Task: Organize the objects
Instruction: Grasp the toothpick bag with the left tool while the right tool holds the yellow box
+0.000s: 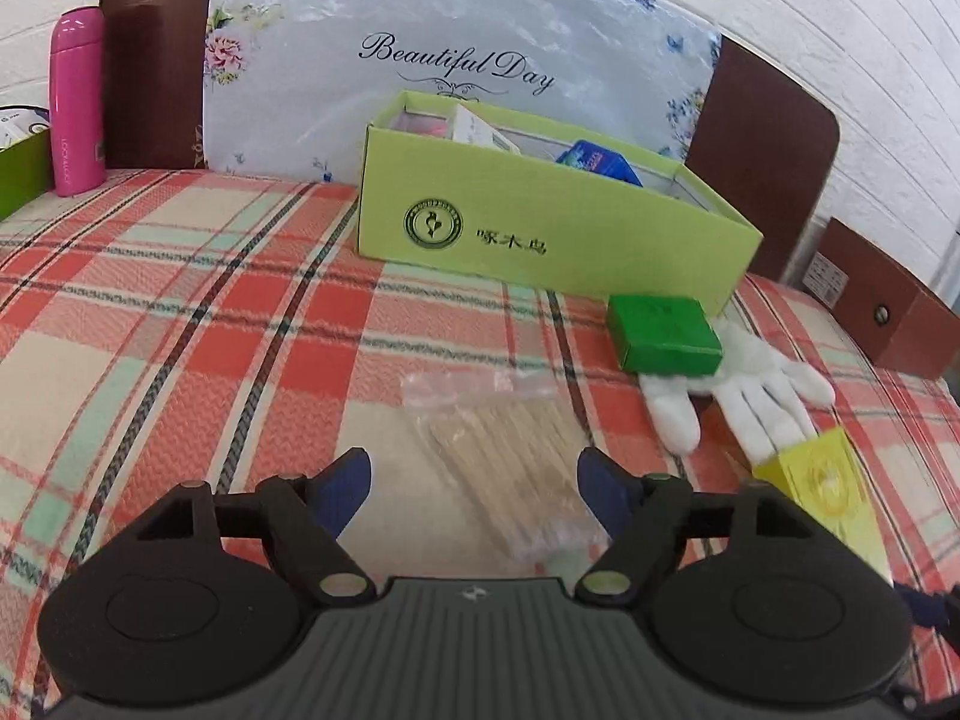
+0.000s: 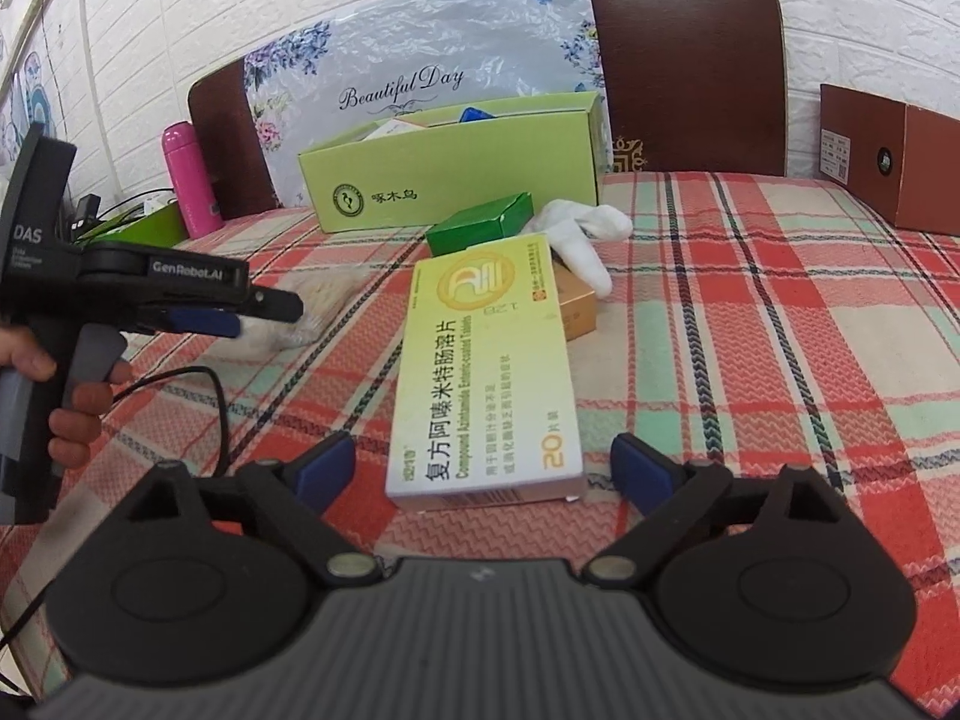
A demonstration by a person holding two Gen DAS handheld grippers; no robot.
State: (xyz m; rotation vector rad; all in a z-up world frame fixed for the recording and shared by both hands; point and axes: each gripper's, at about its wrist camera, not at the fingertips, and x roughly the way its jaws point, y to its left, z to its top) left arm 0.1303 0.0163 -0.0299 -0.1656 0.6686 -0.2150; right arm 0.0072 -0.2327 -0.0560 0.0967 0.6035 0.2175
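Right tongs (image 2: 483, 471) gape wide around one yellow medicine box (image 2: 489, 372) lying flat on the plaid table (image 2: 750, 360), long axis pointing away. Left tongs (image 1: 474, 489), also wide, straddle one bag of toothpicks (image 1: 504, 450), running likewise.

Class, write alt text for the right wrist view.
The open right gripper straddles the near end of a yellow medicine box on a plaid cloth; beyond lie a green box, a white glove and a lime carton.
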